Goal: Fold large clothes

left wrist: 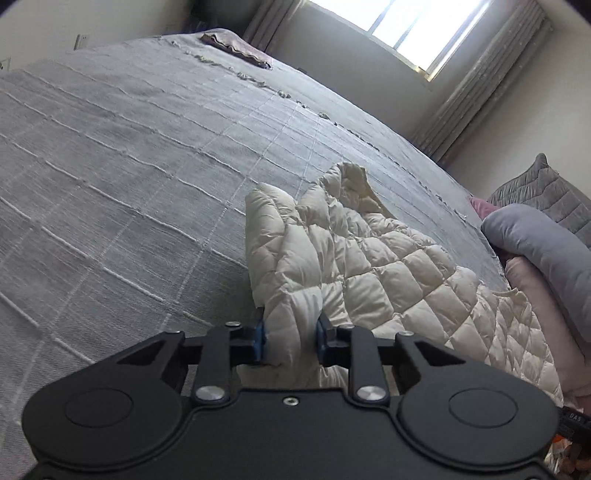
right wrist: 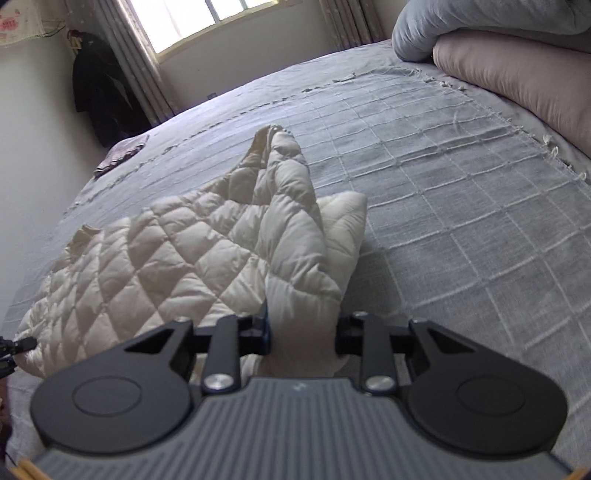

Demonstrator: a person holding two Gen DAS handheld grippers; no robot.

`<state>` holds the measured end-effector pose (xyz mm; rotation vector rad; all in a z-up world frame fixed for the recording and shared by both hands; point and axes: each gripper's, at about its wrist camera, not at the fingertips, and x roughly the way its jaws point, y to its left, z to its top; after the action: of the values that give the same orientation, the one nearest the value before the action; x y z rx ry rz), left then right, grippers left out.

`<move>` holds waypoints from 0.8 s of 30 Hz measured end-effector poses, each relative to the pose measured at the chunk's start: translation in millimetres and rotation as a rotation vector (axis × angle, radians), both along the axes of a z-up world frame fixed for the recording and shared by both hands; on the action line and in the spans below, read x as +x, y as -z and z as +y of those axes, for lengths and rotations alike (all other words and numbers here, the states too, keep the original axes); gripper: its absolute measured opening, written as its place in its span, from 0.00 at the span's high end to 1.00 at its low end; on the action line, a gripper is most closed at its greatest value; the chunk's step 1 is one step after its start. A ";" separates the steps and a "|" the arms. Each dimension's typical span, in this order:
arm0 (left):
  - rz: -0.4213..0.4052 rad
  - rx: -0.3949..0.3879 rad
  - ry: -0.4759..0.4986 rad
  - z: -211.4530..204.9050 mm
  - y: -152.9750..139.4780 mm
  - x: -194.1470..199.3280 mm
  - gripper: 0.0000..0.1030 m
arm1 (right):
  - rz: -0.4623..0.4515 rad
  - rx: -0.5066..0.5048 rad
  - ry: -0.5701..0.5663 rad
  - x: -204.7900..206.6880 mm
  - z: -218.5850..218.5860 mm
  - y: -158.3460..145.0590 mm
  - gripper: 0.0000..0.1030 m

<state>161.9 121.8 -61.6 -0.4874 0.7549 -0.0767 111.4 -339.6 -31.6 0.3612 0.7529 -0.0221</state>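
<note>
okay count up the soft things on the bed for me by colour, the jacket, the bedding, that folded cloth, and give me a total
Cream: 1, the quilted jacket
Blue-grey: 1, the rolled duvet
Pink: 1, the bedding roll under the duvet
Mauve: 1, the folded cloth at the far corner
Total: 4

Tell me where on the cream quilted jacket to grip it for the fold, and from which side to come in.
Grip the near edge, where both grippers hold it: the left gripper and right gripper each pinch a bunched fold of the quilted jacket. Come in low from the near side of the bed; the puffy fabric gathers into a ridge there that fits between the fingers.
</note>
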 end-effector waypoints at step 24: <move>0.064 -0.074 -0.006 23.8 42.7 -56.4 0.13 | -0.173 -0.219 -0.079 -34.3 82.8 -37.7 0.23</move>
<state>105.5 145.6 -104.3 -0.5649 0.8152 -0.0845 77.1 -256.7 6.1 0.1228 0.5857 0.0014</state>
